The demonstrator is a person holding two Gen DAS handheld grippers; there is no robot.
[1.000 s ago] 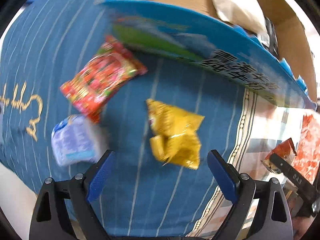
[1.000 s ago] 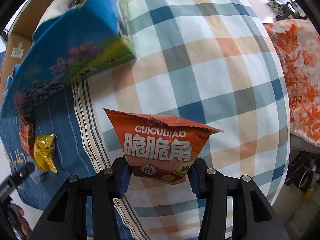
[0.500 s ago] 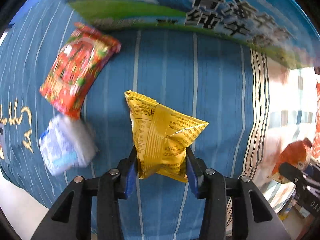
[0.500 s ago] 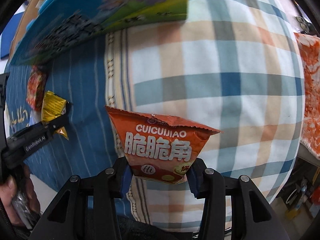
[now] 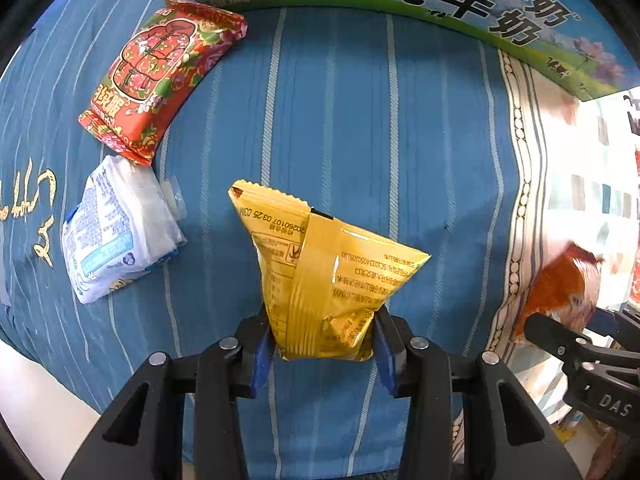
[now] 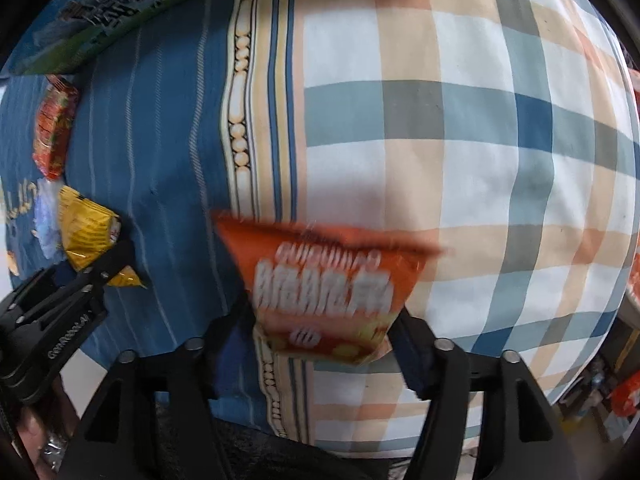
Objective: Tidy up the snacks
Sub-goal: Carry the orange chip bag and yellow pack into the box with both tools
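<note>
Milk carton (image 5: 460, 4) is lying across the far edge, ahead of both tongs; its inside is not showing. Left tongs (image 5: 322, 344) are clamping a yellow packet (image 5: 328, 272) above blue striped cloth (image 5: 360, 120). Ahead to their left, a red packet (image 5: 160, 72) and a white packet (image 5: 116, 232) are lying on it. Right tongs (image 6: 324, 344) are clamping a blurred orange packet (image 6: 328, 284) over checked cloth (image 6: 480, 120).
</note>
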